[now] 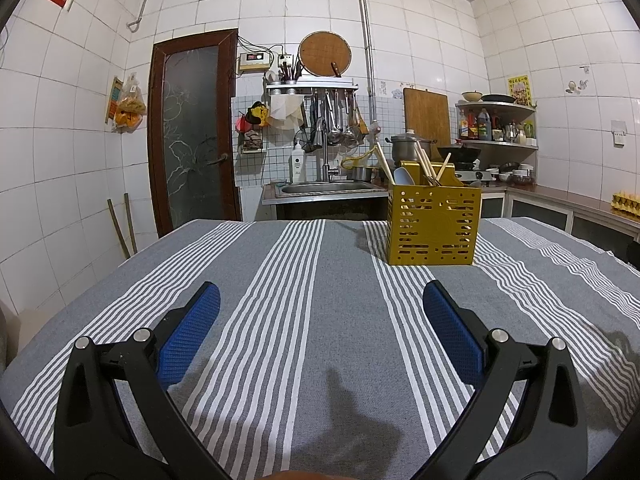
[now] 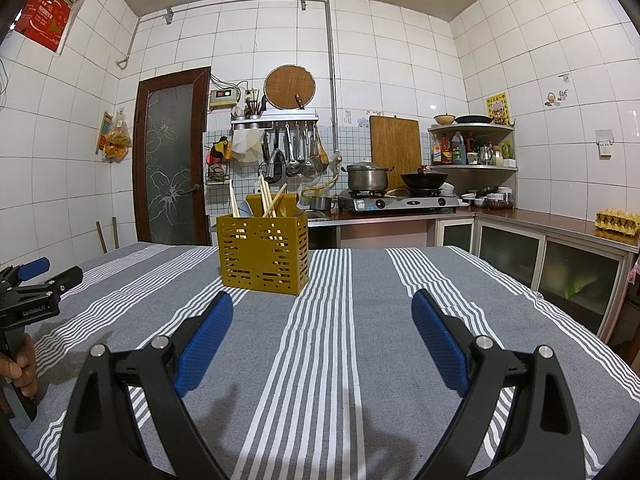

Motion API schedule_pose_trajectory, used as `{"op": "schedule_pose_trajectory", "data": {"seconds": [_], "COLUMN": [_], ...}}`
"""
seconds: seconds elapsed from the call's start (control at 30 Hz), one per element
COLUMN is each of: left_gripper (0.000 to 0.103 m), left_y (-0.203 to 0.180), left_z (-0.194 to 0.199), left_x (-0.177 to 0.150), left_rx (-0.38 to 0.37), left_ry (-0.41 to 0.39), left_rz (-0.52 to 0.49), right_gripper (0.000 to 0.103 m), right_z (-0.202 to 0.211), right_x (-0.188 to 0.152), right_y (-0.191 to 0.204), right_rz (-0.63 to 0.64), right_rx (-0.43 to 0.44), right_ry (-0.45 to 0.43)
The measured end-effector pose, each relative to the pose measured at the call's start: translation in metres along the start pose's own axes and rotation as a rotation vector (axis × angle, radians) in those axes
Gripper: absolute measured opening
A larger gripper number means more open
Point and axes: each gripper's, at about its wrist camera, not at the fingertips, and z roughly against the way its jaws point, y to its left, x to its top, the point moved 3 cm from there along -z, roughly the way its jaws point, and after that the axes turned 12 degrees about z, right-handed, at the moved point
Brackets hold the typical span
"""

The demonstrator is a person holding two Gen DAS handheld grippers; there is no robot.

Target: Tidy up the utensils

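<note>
A yellow perforated utensil holder (image 1: pixel 434 226) stands upright on the striped tablecloth (image 1: pixel 304 304), far right of centre; it also shows in the right wrist view (image 2: pixel 264 258). Wooden chopsticks (image 1: pixel 424 160) and a pale spoon (image 1: pixel 401 176) stick out of it; the chopsticks also show in the right wrist view (image 2: pixel 269 200). My left gripper (image 1: pixel 320 292) is open and empty, low over the cloth, short of the holder. My right gripper (image 2: pixel 322 300) is open and empty, in front of the holder. The left gripper also appears at the left edge of the right wrist view (image 2: pixel 52 270).
The grey and white striped cloth (image 2: pixel 360 320) covers the table. Behind it are a sink (image 1: pixel 328 188), a stove with a pot (image 2: pixel 368 178) and a wok (image 2: pixel 424 180), a counter with an egg tray (image 2: pixel 616 222), and a brown door (image 1: pixel 192 132).
</note>
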Motion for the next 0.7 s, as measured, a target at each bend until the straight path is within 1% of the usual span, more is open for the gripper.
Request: {"op": "schedule_pose_trajectory", "data": {"seconds": [0.7], "left_gripper": [0.098], "left_y": [-0.0049], "left_z": [0.0038], "left_x": [-0.0033], "left_rx": [-0.013], "left_ry": [0.01], "left_rz": [0.011], "right_gripper": [0.089], "right_z": [0.0001], "right_x": [0.0001], "right_y": [-0.0002], "right_rz": [0.0], "right_rx": [0.0], "right_ry": [0.0]}}
